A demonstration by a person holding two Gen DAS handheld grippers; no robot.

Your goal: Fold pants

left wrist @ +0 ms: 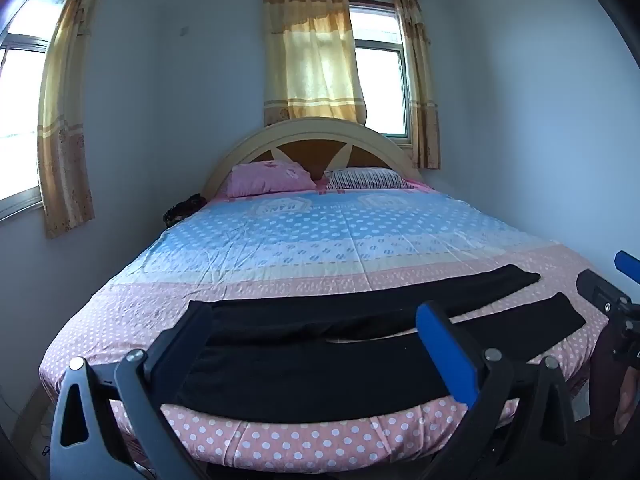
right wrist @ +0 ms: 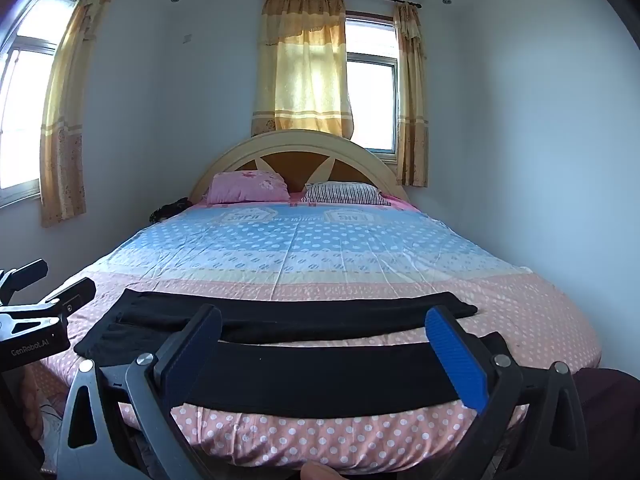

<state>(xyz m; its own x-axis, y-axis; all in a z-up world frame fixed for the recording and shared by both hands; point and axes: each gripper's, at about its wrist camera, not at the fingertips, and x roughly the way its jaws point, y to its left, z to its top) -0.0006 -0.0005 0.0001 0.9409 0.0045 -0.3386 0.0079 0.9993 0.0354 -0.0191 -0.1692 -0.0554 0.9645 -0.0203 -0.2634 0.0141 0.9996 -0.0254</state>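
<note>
Black pants lie flat across the near end of the bed, waist to the left and the two legs spread to the right. They also show in the right wrist view. My left gripper is open and empty, held above the pants near the waist end. My right gripper is open and empty, held above the near leg. The right gripper shows at the right edge of the left wrist view. The left gripper shows at the left edge of the right wrist view.
The bed has a blue and pink dotted sheet. Two pillows lie at the headboard. A dark item sits at the bed's far left. Walls stand close on both sides, with curtained windows.
</note>
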